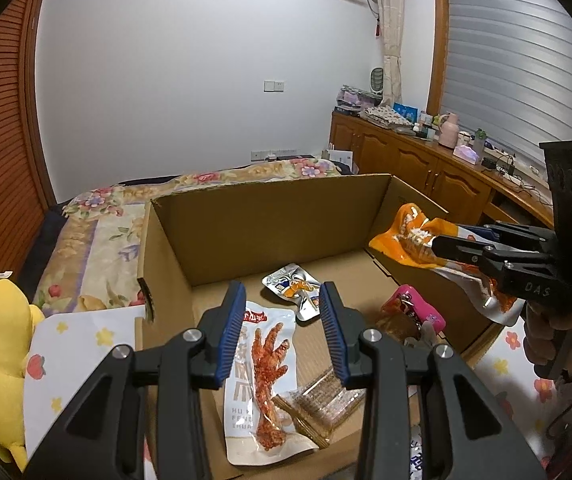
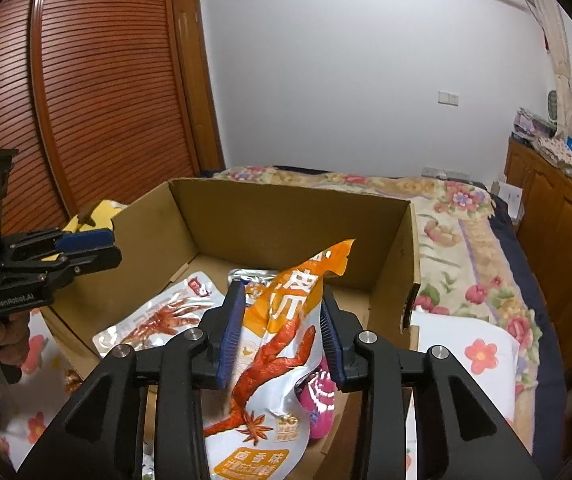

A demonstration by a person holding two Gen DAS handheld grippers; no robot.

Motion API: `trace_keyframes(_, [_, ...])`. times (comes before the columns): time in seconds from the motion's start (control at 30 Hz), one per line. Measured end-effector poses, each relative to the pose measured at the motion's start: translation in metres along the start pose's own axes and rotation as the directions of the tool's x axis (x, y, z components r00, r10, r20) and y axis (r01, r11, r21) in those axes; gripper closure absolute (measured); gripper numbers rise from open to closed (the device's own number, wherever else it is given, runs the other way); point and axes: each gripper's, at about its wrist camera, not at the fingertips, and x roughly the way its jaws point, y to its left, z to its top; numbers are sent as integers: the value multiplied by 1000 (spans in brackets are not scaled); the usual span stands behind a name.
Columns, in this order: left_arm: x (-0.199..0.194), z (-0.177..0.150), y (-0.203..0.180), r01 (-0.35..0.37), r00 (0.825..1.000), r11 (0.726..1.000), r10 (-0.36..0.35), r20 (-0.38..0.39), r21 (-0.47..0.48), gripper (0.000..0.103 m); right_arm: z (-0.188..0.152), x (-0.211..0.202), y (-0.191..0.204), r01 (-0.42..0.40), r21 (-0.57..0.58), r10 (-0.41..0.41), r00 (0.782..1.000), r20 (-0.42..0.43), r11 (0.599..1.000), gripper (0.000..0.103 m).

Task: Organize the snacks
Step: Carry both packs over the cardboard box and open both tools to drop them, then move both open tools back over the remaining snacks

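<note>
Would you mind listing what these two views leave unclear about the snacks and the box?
- Pink packet, right wrist view: mostly hidden behind the held orange pouch.
- Cardboard box near wall, left wrist view: covered by left gripper.
- White pouch: print partly behind fingers.

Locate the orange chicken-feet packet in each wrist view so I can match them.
Left wrist: orange packet at right, pinched by the right hand-held gripper over the box's right side.
Right wrist: bottom center, between that gripper's fingers.
Shared landmark: the cardboard box.
</note>
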Motion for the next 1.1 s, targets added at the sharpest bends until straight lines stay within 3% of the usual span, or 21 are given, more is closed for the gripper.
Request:
trace_keyframes(0.17, [-9,0,-3,-8,1000,1000,8,0,9,62,1,-3,7,14,-14,-14,1000,-13,1000,63])
trace_keyframes(0.23, [-15,-1,-3,-8,1000,1000,8,2,5,50,3,-2,8,25,-19,-25,1000,-16,1000,42])
trace_keyframes(0.4, [-32,-8,-6,-15,1000,1000,15,9,11,42,11,-12,9,51,-24,-51,999,0,998,41])
trace_keyframes(0.53, [-45,-17,-8,-19,1000,1000,19,5,17,25,10,-32,18,44,-28,-44,999,18,999,41])
trace_keyframes(0.67, [-54,-31,-17,0,1000,999,1,-23,33,22,3,-55,34,46,-48,-45,998,34,998,40])
trace_keyframes(0.8, [-64,-45,-24,6,999,999,-4,-34,41,11,-10,-75,48,44,-50,-42,999,34,998,33])
trace_keyframes(0.9, [-70,-56,-26,11,999,999,-9,-53,38,10,-21,-87,55,45,-44,-44,998,34,998,28])
trace_keyframes(1.1, [-73,-80,-28,-13,995,999,16,-101,37,4,-43,-99,64,39,-38,-39,999,12,999,27])
